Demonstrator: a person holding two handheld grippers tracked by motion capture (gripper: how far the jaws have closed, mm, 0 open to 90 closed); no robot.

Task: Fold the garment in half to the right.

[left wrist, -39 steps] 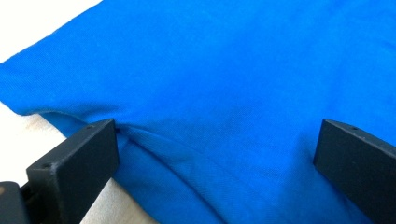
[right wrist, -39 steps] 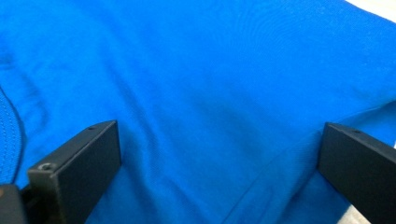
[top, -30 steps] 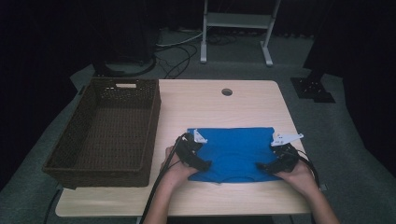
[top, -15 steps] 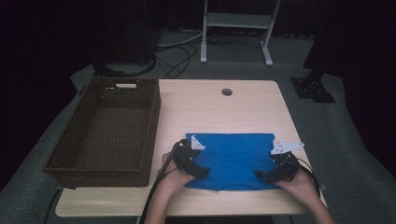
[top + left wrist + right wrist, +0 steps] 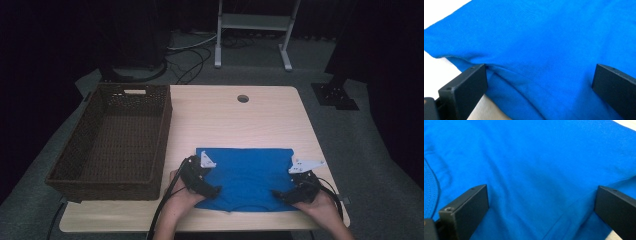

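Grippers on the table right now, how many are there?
2. The left gripper sits at the blue cloth's near-left corner; the right gripper sits at its near-right corner. Both have their jaws spread open over the fabric.

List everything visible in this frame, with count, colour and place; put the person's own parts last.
blue cloth: one, blue, flat on the near middle of the table
basket: one, dark brown wicker, on the table's left side, nothing visible inside
table: one, light wood, with a round hole near its far edge
metal stand: one, light grey, on the floor beyond the table
left tool: one, black, jaws open at the cloth's near left edge
right tool: one, black, jaws open at the cloth's near right edge
hands: two, at the near edge
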